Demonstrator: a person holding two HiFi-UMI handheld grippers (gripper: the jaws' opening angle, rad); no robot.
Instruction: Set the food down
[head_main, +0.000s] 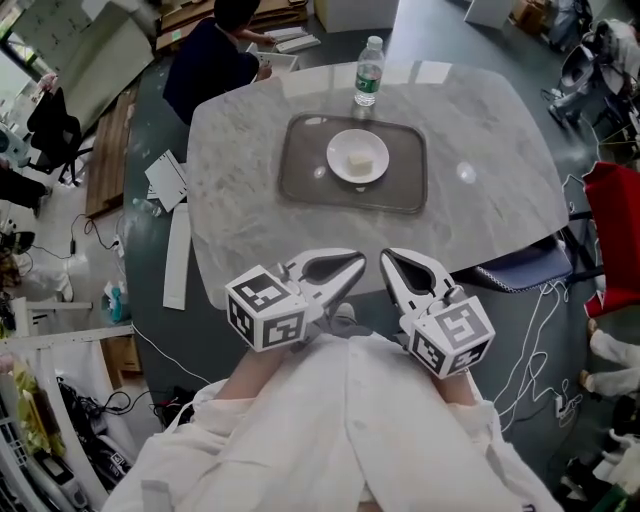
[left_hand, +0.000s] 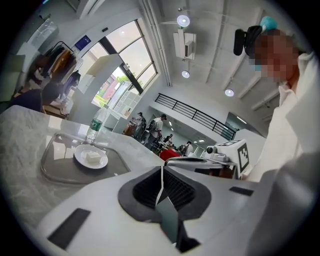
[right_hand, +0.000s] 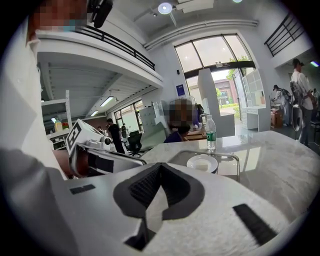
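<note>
A pale cube of food (head_main: 360, 160) lies on a white plate (head_main: 343, 170), which stands in a grey tray (head_main: 300, 190) at the middle of the marble table (head_main: 230, 170). Both grippers hover side by side over the table's near edge, close to my body and well short of the tray. My left gripper (head_main: 355, 262) is shut with nothing in it, and so is my right gripper (head_main: 388, 258). From the left gripper view (left_hand: 161, 170) the plate (left_hand: 82, 161) and food (left_hand: 93, 157) lie far off to the left. The right gripper view (right_hand: 160, 167) has the plate (right_hand: 202, 162) ahead.
A water bottle (head_main: 369, 70) stands at the table's far edge behind the tray. A person in dark clothes (head_main: 215, 60) sits beyond the far left corner. A blue seat (head_main: 520, 270) and a red object (head_main: 615, 230) are to the right; papers (head_main: 165, 180) and cables lie on the floor.
</note>
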